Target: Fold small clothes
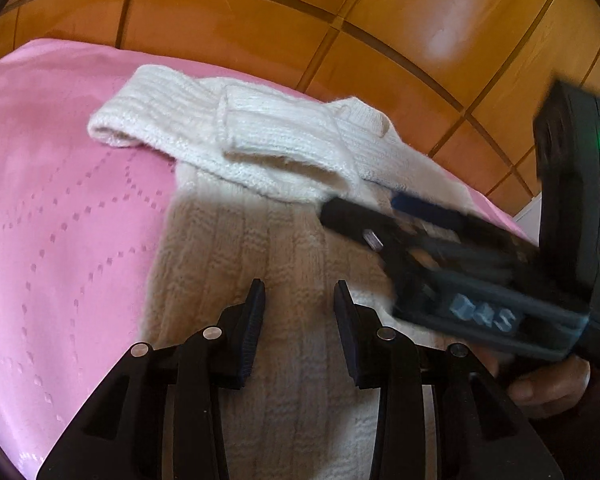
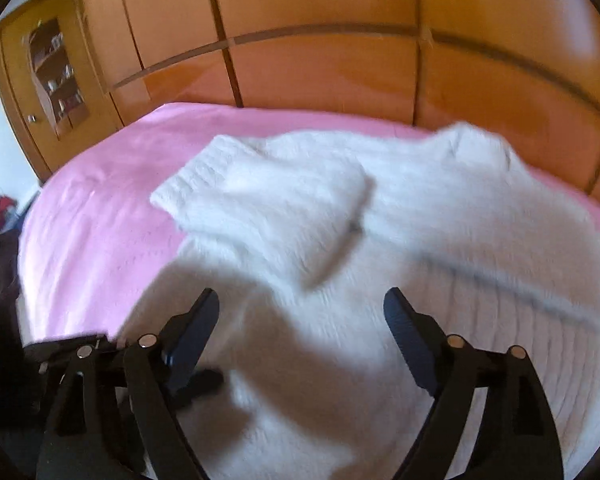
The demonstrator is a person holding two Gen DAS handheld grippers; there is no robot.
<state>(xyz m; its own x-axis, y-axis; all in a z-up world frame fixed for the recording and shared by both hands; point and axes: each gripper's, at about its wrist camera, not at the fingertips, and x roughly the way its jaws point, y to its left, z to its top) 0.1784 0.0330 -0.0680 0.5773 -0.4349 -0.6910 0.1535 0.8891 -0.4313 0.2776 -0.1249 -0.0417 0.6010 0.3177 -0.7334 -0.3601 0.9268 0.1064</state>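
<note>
On the pink bedspread lies our white knitted sweater, spread flat with its ribbed body running toward us and its collar end up near the far edge of the bed. One sleeve is folded across the chest, its cuff pointing out over the pink cover on the left side of the left wrist view. Behind the bed stands a wall of glossy orange wooden wardrobe panels.

We hold our left gripper low over the lower body of the sweater, its two dark fingers parted with a narrow gap between them and nothing caught there; only knit shows through the gap. Our right gripper hangs above the same garment, its fingers spread wide, with nothing between them. In the left wrist view that right tool appears at the right side, tilted, its fingers reaching over the right side of the sweater near the folded sleeve, and our right hand grips its handle. The right wrist view is blurred, so whether the fingertips touch the wool we cannot tell; they seem to be just above it. At the far left of that view an open shelf cabinet shows in the wardrobe.
</note>
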